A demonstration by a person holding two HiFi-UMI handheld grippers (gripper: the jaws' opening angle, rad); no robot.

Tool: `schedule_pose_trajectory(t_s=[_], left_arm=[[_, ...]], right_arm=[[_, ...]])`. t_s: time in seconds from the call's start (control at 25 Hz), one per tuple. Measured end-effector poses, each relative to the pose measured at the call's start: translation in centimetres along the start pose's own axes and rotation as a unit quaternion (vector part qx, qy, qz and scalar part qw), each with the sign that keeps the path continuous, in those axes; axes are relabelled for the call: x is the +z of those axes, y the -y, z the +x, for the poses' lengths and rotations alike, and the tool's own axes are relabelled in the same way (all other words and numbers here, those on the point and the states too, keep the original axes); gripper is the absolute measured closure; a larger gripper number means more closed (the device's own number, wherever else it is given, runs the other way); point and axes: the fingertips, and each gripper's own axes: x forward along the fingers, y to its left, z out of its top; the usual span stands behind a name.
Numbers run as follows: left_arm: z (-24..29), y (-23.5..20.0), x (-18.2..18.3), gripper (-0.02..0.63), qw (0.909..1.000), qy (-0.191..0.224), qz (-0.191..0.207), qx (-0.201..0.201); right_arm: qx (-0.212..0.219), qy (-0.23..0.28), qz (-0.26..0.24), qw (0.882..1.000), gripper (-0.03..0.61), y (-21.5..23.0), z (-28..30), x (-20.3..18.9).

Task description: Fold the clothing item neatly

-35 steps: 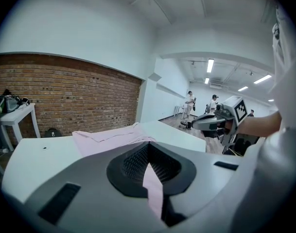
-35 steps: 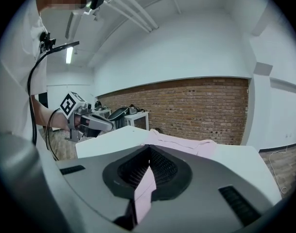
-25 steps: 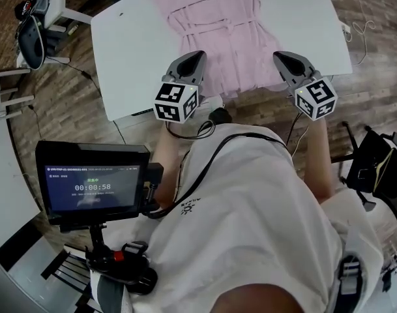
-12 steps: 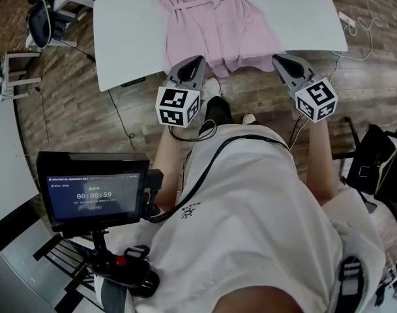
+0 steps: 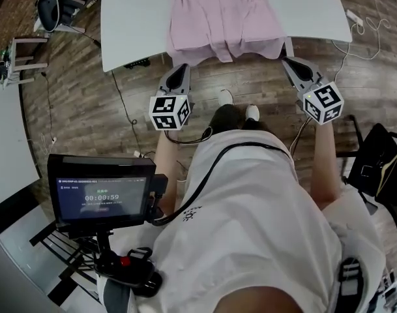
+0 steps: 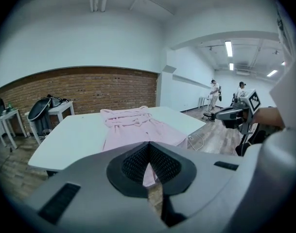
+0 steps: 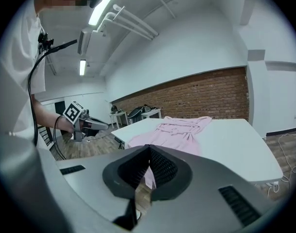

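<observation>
Likely trouble: hem of the pink robe (image 5: 224,18), drooping over the near table edge at 12 o'clock, snagged and dragged crooked by jaws arriving closed. Left gripper (image 5: 179,72) at 11 o'clock pinched shut on nothing, right gripper (image 5: 289,64) at 1 o'clock equally shut and bare. Also possible: 1 layer pinched instead of 2. Underneath, white table (image 5: 133,18); around, wood floor (image 5: 74,109) at 9 o'clock, brick wall (image 6: 79,89) beyond.
</observation>
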Motion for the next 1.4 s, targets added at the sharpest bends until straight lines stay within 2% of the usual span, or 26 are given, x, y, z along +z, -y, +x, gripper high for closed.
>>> schedule_pose_trajectory(t_s=[0.16,0.32,0.48,0.64,0.8,1.04,1.12,1.24,1.32,1.4], left_arm=[[0.1,-3.1,-3.1,0.611,0.9995,-0.025,-0.016,0.012],[0.4,-5.1,-5.8,0.611,0.9986,-0.049,-0.009,0.015],[1.6,-7.0,-8.9,0.609,0.9955,-0.092,-0.001,0.022],[2.3,-8.0,-11.1,0.511,0.9911,-0.131,0.008,0.022],[3.7,-9.4,-12.6,0.485,0.9897,-0.142,0.003,0.019],[7.9,-12.8,-16.8,0.485,0.9885,-0.147,-0.01,0.033],[8.8,-13.4,-17.4,0.478,0.9896,-0.139,-0.011,0.034],[10.4,-13.9,-18.2,0.413,0.9915,-0.128,-0.006,0.025],[11.4,-14.3,-19.0,0.387,0.9914,-0.129,0.002,0.021],[12.1,-14.9,-19.7,0.387,0.991,-0.132,0.0,0.022]], right_arm=[[-0.016,-0.019,0.005,1.0,0.575,0.1,-0.1,-1.3],[-0.034,-0.025,0.01,0.999,0.575,0.3,-0.7,-2.6],[-0.056,-0.041,0.002,0.998,0.574,1.5,-0.2,-4.5],[-0.065,-0.066,-0.016,0.996,0.574,2.2,0.8,-6.2],[-0.077,-0.07,-0.017,0.994,0.574,3.4,2.3,-6.8],[-0.093,-0.081,-0.002,0.992,0.57,6.7,5.7,-11.2],[-0.096,-0.087,-0.001,0.992,0.541,7.7,5.9,-12.8],[-0.103,-0.098,-0.004,0.99,0.481,9.7,6.2,-15.4],[-0.111,-0.104,-0.005,0.988,0.418,11.2,6.6,-16.9],[-0.114,-0.111,-0.005,0.987,0.382,12.6,6.9,-18.2]])
